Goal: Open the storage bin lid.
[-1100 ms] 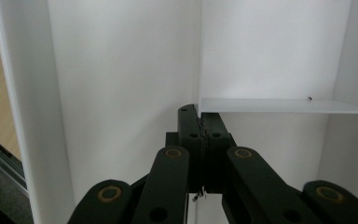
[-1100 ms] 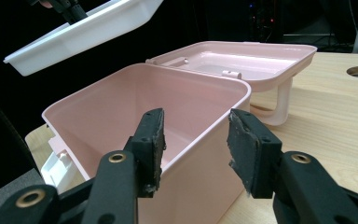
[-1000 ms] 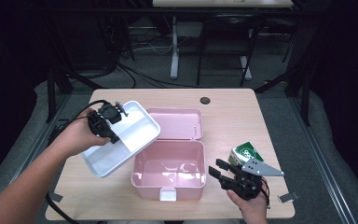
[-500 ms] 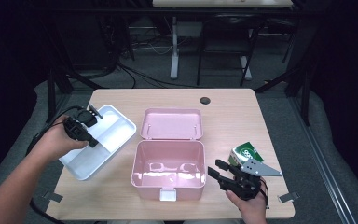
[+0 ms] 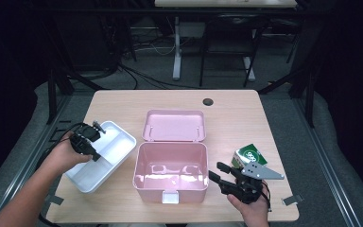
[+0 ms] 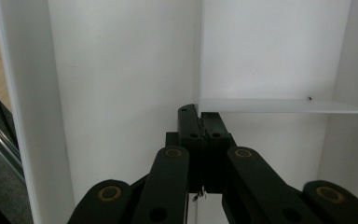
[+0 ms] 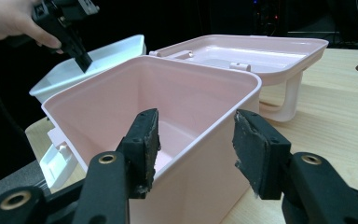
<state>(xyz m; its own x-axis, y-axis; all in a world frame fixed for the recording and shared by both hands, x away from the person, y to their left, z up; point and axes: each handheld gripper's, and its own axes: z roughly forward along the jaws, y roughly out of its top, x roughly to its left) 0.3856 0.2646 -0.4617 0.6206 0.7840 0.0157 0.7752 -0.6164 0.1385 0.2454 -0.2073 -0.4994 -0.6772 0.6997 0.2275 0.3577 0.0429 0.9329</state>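
The white tray (image 5: 99, 156) has come out of the pink box (image 5: 170, 172) and down onto the counter (image 5: 274, 118) near its left edge, so the box's inside is now bare. The left gripper (image 5: 86, 143) has its fingers pinched tight on the tray's inner divider (image 6: 198, 56). The tray's long axis runs diagonally, from the near-left corner toward the box lid. The right gripper (image 5: 220, 176) has just been opening its fingers, which straddle the box's near-right wall (image 7: 200, 154) without pressing it.
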